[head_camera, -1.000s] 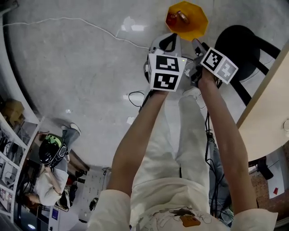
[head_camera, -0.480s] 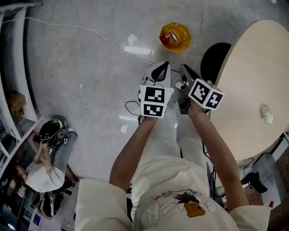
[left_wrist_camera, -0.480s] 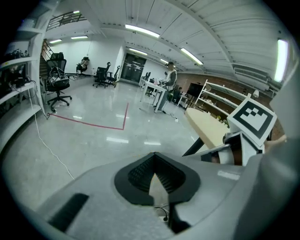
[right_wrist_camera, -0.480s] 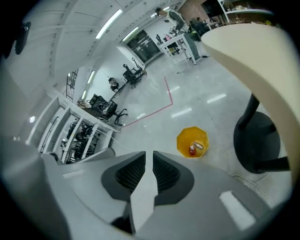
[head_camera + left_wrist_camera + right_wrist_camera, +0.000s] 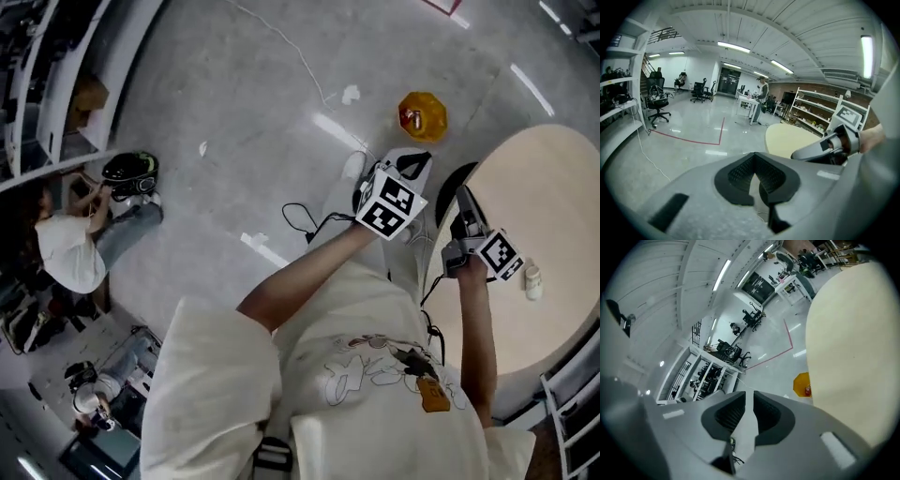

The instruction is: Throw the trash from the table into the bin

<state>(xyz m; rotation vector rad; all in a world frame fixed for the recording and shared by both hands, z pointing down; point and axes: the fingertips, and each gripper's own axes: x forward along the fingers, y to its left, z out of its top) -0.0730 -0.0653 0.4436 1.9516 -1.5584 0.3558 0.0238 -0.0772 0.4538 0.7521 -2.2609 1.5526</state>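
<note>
Yellow plastic marks where I have just been. The bin [image 5: 423, 115] stands on the floor at the far side, just left of the table [image 5: 562, 187], and a red bit of rubbish [image 5: 410, 118] lies inside it. A second ago both my grippers hung low, right over its mouth. Since then I have straightened up and swung to the right, so the round pale tabletop now fills the right of my view.

My right gripper [image 5: 463, 202] is at the table's left edge. Its jaws have just been closing and now stand almost together, with only a thin slit between the pads and nothing in it. My left gripper [image 5: 412, 164] is off the table's left edge, over the floor, with its jaws together and empty.

I judge that one drop is done and I am back for more. What remains is a small white thing [image 5: 533, 280] lying on the table, just right of my right gripper and not touching it. To take it I would have to part the right jaws again before reaching.
</note>
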